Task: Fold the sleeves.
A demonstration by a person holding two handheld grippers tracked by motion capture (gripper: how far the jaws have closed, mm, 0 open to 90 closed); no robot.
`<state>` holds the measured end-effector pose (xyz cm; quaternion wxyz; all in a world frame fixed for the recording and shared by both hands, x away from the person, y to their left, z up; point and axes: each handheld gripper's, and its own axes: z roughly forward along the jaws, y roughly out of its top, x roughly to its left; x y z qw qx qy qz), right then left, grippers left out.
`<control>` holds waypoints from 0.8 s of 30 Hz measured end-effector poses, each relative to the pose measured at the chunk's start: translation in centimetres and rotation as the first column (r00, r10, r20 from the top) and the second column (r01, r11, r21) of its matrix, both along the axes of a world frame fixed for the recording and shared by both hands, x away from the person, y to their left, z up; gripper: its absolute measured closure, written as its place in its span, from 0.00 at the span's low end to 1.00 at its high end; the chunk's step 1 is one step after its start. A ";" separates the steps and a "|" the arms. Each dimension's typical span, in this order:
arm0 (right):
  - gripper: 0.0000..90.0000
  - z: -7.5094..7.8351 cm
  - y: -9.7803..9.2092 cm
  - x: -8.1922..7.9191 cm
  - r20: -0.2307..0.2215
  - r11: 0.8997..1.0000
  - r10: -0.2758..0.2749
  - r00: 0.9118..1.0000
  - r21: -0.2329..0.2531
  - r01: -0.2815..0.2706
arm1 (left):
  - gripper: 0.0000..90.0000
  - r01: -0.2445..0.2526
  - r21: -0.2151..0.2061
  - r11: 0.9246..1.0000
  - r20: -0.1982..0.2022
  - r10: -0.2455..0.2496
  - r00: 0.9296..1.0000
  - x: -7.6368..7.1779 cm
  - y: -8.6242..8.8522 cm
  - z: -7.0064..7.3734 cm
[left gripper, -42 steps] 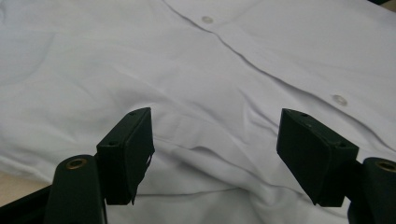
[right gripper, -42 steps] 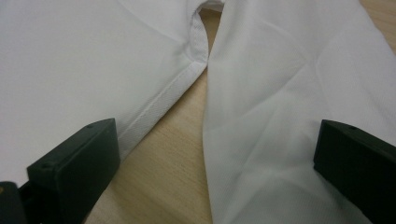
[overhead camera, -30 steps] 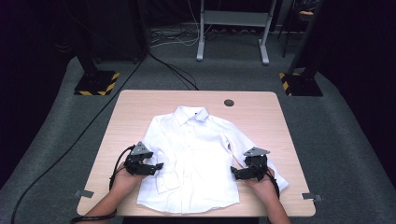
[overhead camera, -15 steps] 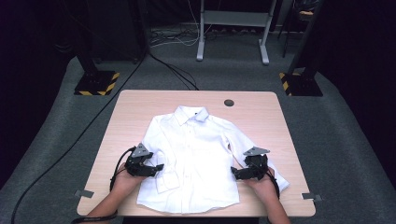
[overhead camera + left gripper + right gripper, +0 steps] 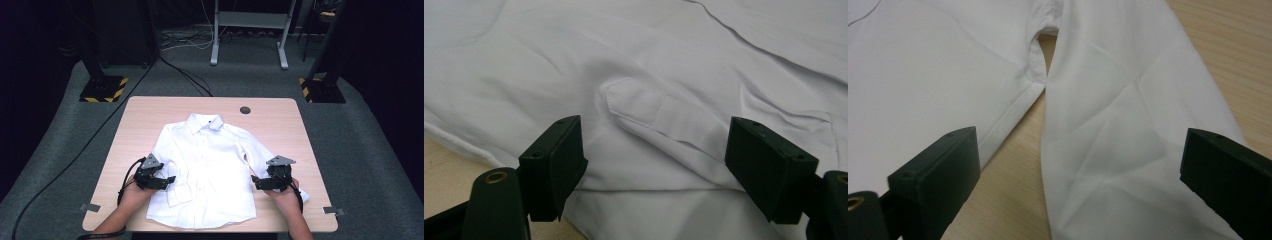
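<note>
A: Change since the previous frames?

B: Almost none. I see both grippers where they were; the left gripper point(image 5: 170, 179) has shifted slightly at most.

A: Shirt position?

B: The white shirt point(image 5: 210, 165) lies flat, buttoned side up, on the wooden table point(image 5: 145, 112), collar point(image 5: 206, 121) toward the far edge.

A: Left gripper?

B: Jaws spread wide, over the folded left sleeve point(image 5: 644, 107) and its cuff placket.

A: Right gripper?

B: The right gripper point(image 5: 255, 183) also has its jaws spread, straddling the right sleeve point(image 5: 1118, 135) just beside the shirt's side seam. Neither grips cloth.
</note>
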<state>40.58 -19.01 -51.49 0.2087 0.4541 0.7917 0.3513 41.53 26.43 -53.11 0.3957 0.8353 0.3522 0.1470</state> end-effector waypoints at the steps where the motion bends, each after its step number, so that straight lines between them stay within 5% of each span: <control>1: 0.03 0.1 -0.1 0.0 0.003 1.000 -0.006 1.000 0.002 0.006 | 0.26 0.000 0.000 1.000 -0.001 0.000 1.000 0.0 0.0 0.0; 13: 0.12 1.2 -3.1 -0.3 0.025 0.991 -0.127 0.992 0.039 0.126 | 0.25 0.002 -0.004 1.000 -0.004 -0.002 1.000 0.0 0.0 0.0; 24: 0.27 1.7 -6.7 -1.0 0.033 0.974 -0.225 0.974 0.001 0.225 | 0.25 0.002 -0.004 1.000 -0.005 -0.002 1.000 0.0 0.0 0.0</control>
